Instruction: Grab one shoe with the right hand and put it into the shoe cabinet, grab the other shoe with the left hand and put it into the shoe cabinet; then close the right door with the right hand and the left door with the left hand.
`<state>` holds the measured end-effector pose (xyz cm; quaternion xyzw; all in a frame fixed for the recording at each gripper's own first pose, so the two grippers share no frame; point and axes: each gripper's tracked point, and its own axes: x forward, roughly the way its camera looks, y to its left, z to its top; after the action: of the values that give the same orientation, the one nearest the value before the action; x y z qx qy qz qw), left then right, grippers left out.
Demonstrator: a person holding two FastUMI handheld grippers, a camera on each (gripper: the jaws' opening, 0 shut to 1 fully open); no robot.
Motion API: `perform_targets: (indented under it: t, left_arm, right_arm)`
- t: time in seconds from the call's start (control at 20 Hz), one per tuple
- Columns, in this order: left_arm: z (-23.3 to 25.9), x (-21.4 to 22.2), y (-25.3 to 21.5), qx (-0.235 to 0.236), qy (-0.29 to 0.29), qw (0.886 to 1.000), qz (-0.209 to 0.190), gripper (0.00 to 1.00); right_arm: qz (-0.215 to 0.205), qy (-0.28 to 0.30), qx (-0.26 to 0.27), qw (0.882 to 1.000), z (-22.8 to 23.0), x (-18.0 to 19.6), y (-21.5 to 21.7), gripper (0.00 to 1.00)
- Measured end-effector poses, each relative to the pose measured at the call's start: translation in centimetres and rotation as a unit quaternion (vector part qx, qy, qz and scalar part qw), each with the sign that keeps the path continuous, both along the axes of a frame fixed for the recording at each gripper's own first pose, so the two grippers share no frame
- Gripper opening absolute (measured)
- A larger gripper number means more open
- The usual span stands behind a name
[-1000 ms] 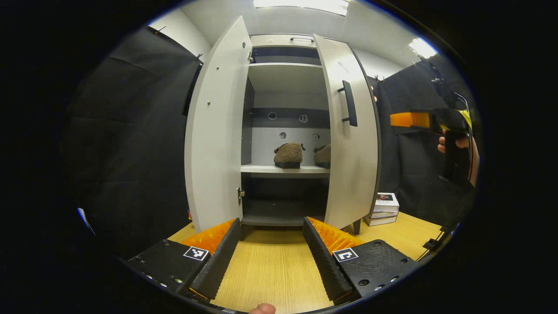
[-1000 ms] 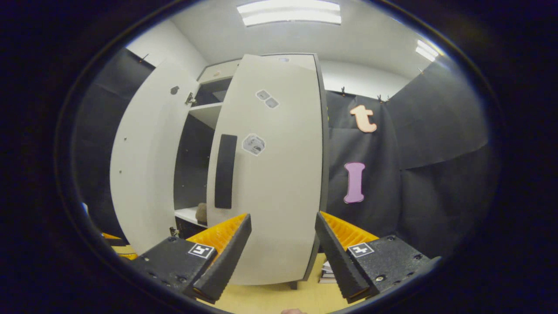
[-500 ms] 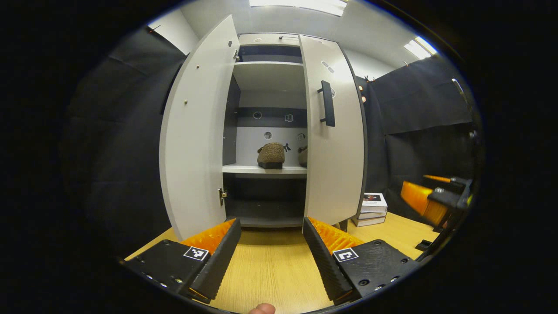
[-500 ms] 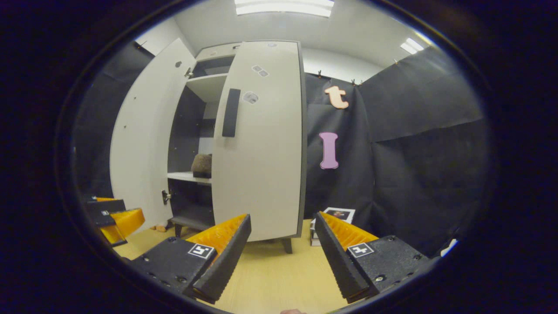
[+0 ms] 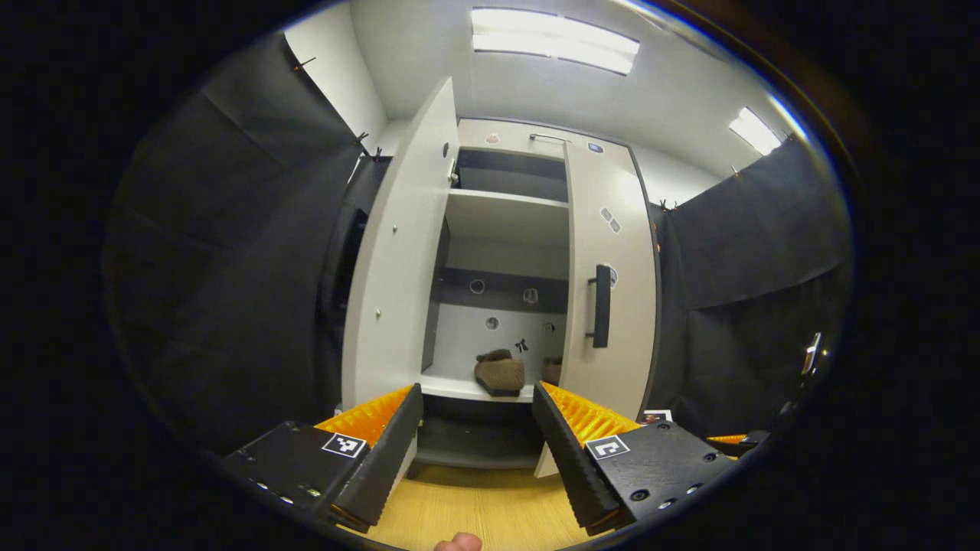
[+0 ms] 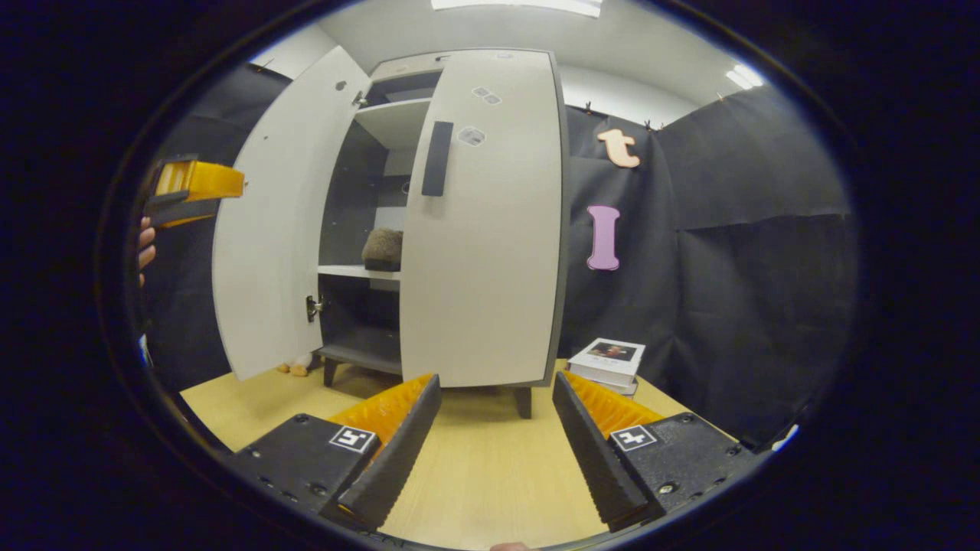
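Note:
A white shoe cabinet (image 5: pixel 521 218) (image 6: pixel 383 115) stands ahead. Its right door (image 5: pixel 609 283) (image 6: pixel 486 222) is shut; its left door (image 5: pixel 394 260) (image 6: pixel 268 222) swings wide open. Two brown fuzzy shoes rest on the middle shelf: one (image 5: pixel 500 373) (image 6: pixel 382 249) in plain sight, the other (image 5: pixel 551 370) half hidden by the right door. My left gripper (image 5: pixel 476 448) is open and empty, facing the cabinet opening; the right gripper view shows it (image 6: pixel 187 191) raised beside the left door. My right gripper (image 6: pixel 494 444) is open and empty, low over the wooden floor, back from the right door.
A stack of books (image 6: pixel 612 360) lies on the wooden floor (image 6: pixel 490 474) right of the cabinet. Black cloth walls close in on both sides. A small object (image 6: pixel 295 367) lies on the floor by the cabinet's left leg.
The right door went from partly open to shut. My right gripper has backed away and dropped low. My left gripper has risen and tilted upward near the left door.

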<state>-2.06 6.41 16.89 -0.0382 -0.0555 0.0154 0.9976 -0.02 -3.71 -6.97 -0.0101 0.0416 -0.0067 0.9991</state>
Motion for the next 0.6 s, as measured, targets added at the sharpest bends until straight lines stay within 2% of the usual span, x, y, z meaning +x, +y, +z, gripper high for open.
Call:
perform_targets:
  t: [0.2,0.4,0.6]
  left_arm:
    - [4.7,-0.3,8.2,-0.024,-0.042,0.997,0.064,0.88]
    - [5.2,0.8,16.4,-0.022,-0.043,0.989,0.140,0.91]
    - [3.4,4.4,19.6,-0.043,-0.013,0.988,0.148,0.91]
  right_arm:
    - [0.008,0.004,0.003,1.000,-0.1,0.3,0.5,0.97]
    - [0.014,0.011,0.002,1.000,-0.5,0.6,0.6,0.96]
    - [0.004,0.017,-0.001,1.000,-0.4,0.7,0.1,0.96]
